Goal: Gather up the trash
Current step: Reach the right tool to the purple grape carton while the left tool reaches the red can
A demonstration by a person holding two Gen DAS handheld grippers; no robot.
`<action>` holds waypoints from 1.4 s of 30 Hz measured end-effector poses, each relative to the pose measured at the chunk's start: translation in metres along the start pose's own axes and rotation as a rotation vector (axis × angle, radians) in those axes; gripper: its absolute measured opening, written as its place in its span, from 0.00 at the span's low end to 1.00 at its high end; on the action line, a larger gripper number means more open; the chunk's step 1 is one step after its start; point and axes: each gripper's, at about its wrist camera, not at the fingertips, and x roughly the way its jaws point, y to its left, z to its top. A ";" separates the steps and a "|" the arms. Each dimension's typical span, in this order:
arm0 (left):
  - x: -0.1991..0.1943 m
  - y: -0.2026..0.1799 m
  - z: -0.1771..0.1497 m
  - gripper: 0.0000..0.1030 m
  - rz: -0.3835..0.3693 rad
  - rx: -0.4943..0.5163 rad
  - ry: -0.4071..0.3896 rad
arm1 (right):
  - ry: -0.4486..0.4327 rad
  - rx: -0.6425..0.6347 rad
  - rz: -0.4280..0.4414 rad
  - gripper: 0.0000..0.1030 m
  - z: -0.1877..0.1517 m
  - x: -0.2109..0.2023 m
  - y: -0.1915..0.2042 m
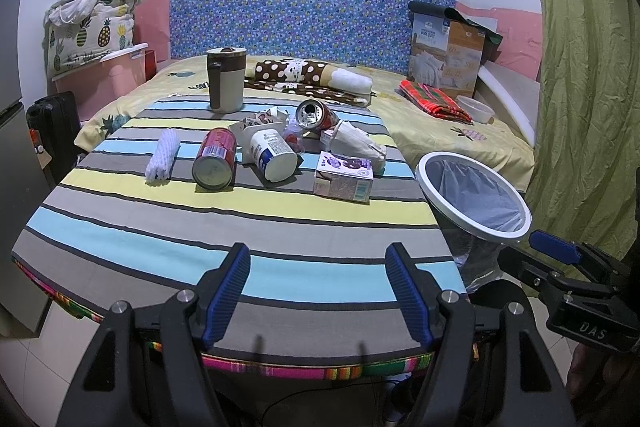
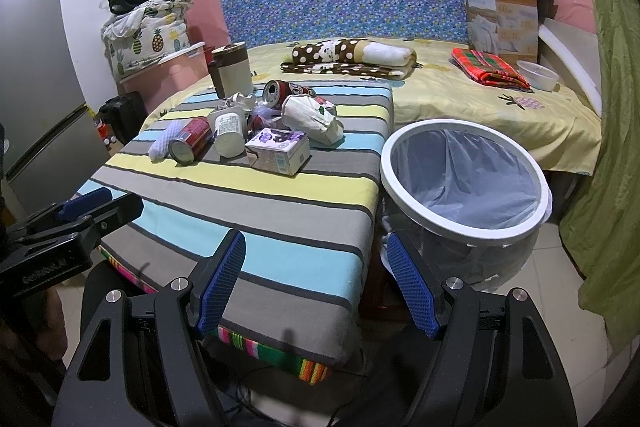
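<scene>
Opening step of the trash collection, by the look of it: nothing lifted yet, both claws released and carrying nothing.

Left to right across the striped cloth-covered worktop (image 1: 240, 219): white ribbed foam sleeve (image 1: 162, 159) lying nearest the left edge; red tin can (image 1: 215, 159) on its side just beside it, base toward the camera; white plastic tub (image 1: 273, 155) tipped over, touching a heap of crumpled wrappers; opened red drinks can (image 1: 316, 115) behind; crumpled white paper bag (image 1: 360, 145); purple-and-white drinks carton (image 1: 344, 177) lying flat at the front right of the pile. Brown-and-cream lidded jug (image 1: 225, 79) upright at the far edge, probably not trash.

Left claw (image 1: 318, 291) poised over the near edge, fingers spread, wide bare cloth ahead. Right claw (image 2: 316, 287) likewise spread, straddling the worktop's right corner.

White-rimmed round bin with clear liner (image 2: 464, 179) on the floor just beside the worktop's right edge, mouth open, apparently empty.

Likely next: forward reach to the carton, nearest the bin and lying clear, then a short swing right over the edge. Room tight beyond the bin: bed behind, green curtain (image 2: 600, 147) alongside.
</scene>
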 end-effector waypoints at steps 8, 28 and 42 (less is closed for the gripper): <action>0.014 0.009 0.000 0.70 -0.009 -0.013 0.025 | 0.011 -0.015 0.021 0.72 0.007 0.008 0.002; 0.068 0.072 0.036 0.70 0.094 -0.059 0.051 | 0.084 -0.088 0.146 0.72 0.050 0.070 0.010; 0.122 0.106 0.072 0.70 0.133 -0.068 0.062 | 0.133 -0.231 0.228 0.72 0.081 0.123 0.017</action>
